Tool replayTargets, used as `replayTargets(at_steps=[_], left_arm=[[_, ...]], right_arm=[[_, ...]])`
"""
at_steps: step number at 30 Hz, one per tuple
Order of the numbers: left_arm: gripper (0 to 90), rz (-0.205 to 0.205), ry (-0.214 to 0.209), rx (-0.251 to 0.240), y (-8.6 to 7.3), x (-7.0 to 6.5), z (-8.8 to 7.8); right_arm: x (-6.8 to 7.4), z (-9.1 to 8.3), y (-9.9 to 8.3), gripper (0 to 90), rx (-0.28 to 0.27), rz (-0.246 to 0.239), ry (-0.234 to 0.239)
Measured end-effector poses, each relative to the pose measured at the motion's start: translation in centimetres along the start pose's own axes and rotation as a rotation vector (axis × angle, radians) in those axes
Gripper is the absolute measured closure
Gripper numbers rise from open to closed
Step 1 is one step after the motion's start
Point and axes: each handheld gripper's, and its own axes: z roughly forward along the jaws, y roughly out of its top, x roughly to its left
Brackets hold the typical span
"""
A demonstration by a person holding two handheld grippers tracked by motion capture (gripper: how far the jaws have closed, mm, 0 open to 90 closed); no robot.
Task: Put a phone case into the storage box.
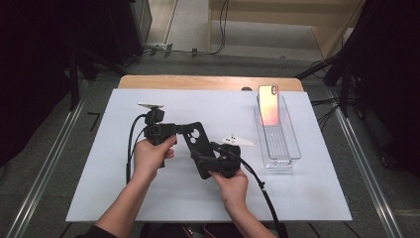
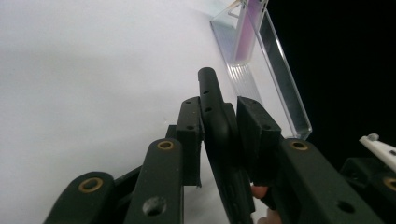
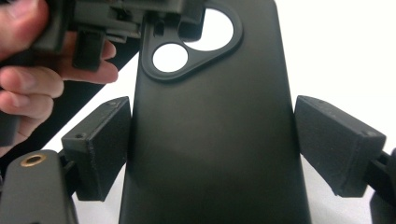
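A black phone case [image 1: 198, 144] with a rounded camera cutout is held up over the white mat [image 1: 297, 193]. My left gripper [image 1: 184, 130] is shut on its top edge beside the cutout; in the left gripper view the case [image 2: 212, 107] stands edge-on between the pads. My right gripper [image 1: 208, 159] is at the lower end of the case. In the right gripper view its pads [image 3: 336, 140] flank the case [image 3: 215, 177] across its width. The left pad sits at the case's edge, a thin gap shows at the right pad, and the jaws stand open.
A clear plastic tray [image 1: 292, 148] lies at the right of the mat, with a pink-orange phone [image 1: 269, 104] leaning upright at its far end. The tray [image 2: 285, 93] lies just beyond the case. Dark stands and cables surround the table.
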Motion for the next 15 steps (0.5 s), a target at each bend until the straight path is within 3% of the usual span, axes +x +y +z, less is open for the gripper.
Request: replayTargets(at_steps=[9, 15], left_arm=[[77.1, -0.063, -0.071, -0.022, -0.07, 0.37, -0.38], [77.5, -0.069, -0.11, -0.032, -0.09, 0.03, -0.74]], right_arm=[[0.23, 0.24, -0.06, 11.7, -0.018, -0.048, -0.011], [0.11, 0.1, 0.24, 10.6, -0.032, -0.098, 0.009]])
